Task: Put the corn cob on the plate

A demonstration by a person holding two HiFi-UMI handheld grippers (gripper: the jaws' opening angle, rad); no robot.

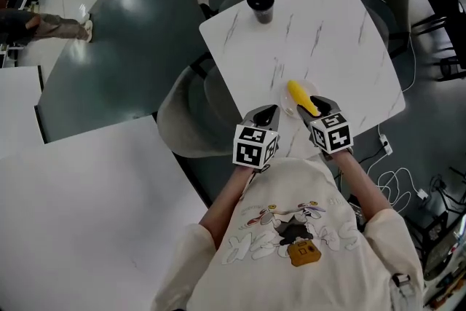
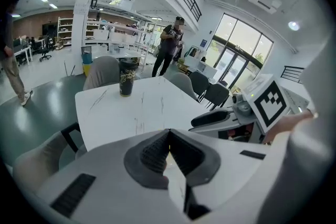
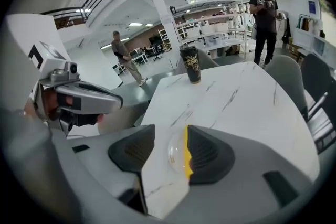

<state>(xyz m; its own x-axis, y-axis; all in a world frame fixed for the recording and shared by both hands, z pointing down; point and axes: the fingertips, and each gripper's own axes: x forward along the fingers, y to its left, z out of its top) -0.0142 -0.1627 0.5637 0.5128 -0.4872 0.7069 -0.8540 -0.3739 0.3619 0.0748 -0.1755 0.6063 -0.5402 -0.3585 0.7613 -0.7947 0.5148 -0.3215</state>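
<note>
Yellow corn cob lying on small clear plate, seemingly glass, near front edge of white marbled desk: task looks done. Right gripper poised over it, fingers spread, nothing pinched; left gripper beside, fingers pressed together, unneeded.

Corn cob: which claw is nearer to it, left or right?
Right. The right claw hangs open at the near end of the corn cob; the left claw, shut, sits apart, off to its left.
</note>
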